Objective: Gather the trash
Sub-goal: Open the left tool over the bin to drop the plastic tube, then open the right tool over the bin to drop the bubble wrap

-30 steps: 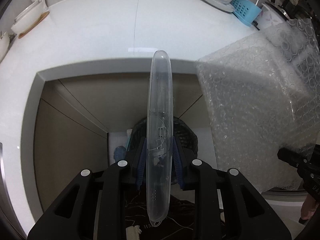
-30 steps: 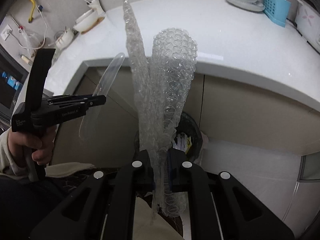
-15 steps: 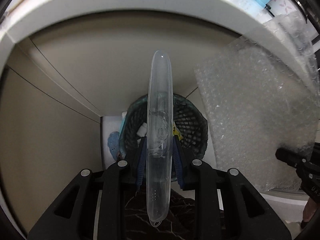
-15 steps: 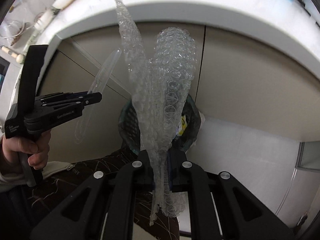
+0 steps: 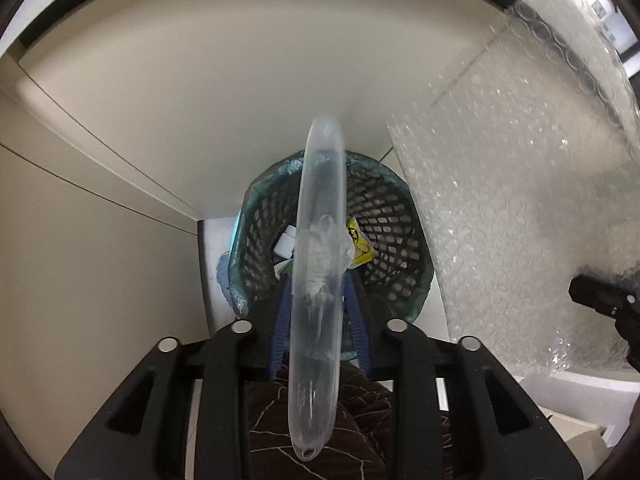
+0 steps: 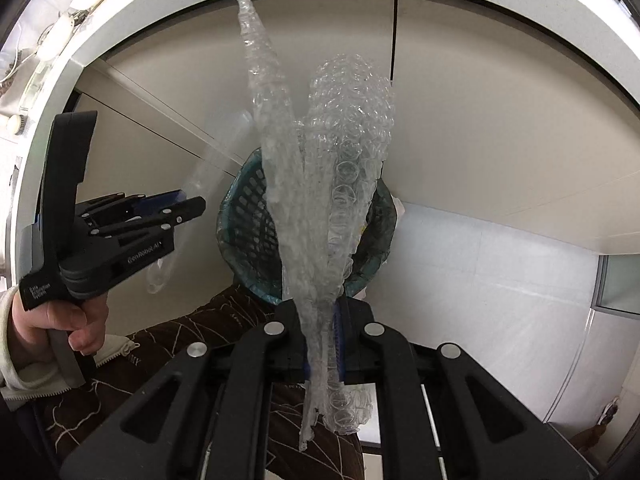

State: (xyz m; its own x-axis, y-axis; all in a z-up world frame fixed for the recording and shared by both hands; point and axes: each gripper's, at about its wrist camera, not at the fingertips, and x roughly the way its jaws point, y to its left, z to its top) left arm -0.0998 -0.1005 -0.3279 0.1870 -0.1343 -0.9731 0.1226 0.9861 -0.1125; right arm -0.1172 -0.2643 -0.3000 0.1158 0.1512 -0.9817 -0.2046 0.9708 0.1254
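My left gripper (image 5: 318,300) is shut on a long clear plastic case (image 5: 320,240) and holds it upright over a dark mesh trash bin (image 5: 384,216) lined with a teal bag. The bin holds a yellow wrapper (image 5: 360,244) and white scraps. My right gripper (image 6: 324,320) is shut on a bunched sheet of bubble wrap (image 6: 344,168), held above the same bin (image 6: 244,208). The bubble wrap also fills the right of the left wrist view (image 5: 500,200). The left gripper (image 6: 188,208) with its case (image 6: 216,156) shows at the left of the right wrist view.
The bin stands on the floor against beige cabinet doors (image 5: 120,240) under a white countertop (image 6: 520,12). A dark patterned trouser leg (image 6: 200,320) lies below both grippers. White floor (image 6: 480,280) spreads to the right of the bin.
Both grippers have dropped from countertop height and tilted down toward the bin. The bin now looks larger and closer. Both still hold their items.
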